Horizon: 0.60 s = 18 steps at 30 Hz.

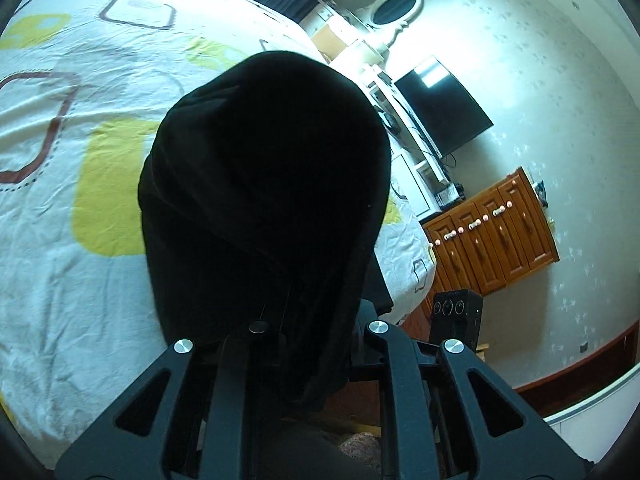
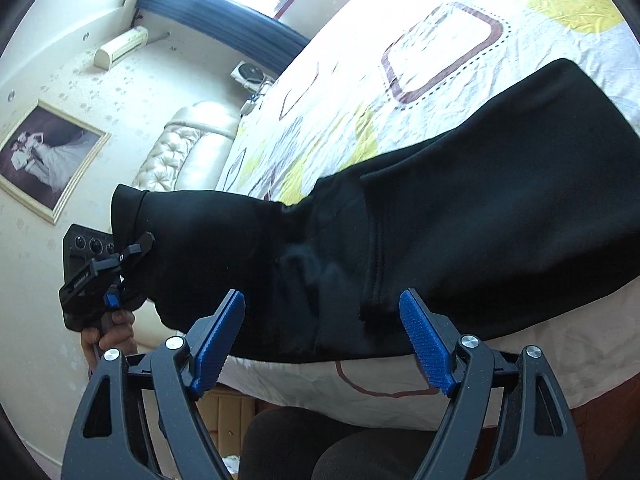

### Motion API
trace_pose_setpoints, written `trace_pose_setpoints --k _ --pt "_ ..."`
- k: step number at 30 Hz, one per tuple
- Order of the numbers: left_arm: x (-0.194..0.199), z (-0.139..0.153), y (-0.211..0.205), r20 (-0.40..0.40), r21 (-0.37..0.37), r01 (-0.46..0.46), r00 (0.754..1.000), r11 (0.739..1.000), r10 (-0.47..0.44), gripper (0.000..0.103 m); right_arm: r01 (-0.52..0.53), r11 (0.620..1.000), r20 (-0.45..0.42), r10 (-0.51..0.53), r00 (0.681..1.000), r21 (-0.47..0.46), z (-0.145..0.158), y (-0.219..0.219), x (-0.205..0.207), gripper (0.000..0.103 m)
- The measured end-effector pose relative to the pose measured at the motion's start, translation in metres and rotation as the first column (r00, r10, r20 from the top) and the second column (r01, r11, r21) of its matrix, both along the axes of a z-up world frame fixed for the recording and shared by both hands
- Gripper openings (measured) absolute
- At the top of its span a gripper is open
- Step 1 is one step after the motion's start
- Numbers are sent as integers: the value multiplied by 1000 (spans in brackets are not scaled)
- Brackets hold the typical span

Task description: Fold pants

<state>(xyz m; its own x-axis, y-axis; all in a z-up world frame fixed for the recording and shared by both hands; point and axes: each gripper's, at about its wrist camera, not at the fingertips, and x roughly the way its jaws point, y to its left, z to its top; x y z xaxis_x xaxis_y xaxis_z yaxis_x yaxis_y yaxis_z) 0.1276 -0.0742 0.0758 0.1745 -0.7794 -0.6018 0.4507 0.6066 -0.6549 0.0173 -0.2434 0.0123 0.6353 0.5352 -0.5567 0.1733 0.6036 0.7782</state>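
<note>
The black pants (image 2: 460,216) lie across the near edge of the bed (image 2: 440,40). My left gripper (image 2: 132,256) is shut on one end of the pants and holds it up off the bed's side. In the left wrist view the held black cloth (image 1: 264,184) drapes over the fingers and hides them. My right gripper (image 2: 324,336) is open and empty, its blue pads (image 2: 424,336) just short of the pants' near edge, either side of a hem fold.
The bed has a white sheet with yellow and brown shapes (image 1: 80,120). A padded headboard (image 2: 180,152) stands at the far end. A TV (image 1: 444,108) and a wooden cabinet (image 1: 496,232) stand along the wall beyond the bed.
</note>
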Motion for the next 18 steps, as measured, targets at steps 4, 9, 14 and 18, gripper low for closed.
trace_pose_setpoints --k 4,9,14,18 --pt "-8 -11 -78 19 64 93 995 994 -94 14 111 994 28 -110 994 -23 5 -36 -11 79" --pt "-9 -58 -156 -29 157 135 991 978 -132 15 229 973 11 -229 973 -13 -2 -74 -25 79" --pt "-21 -106 -196 -92 237 179 983 955 -161 27 241 970 -43 -240 970 18 -23 -89 -29 79" --pt "-33 -95 -183 -99 126 138 987 982 -126 57 222 974 -57 -220 974 42 -30 -94 -30 79"
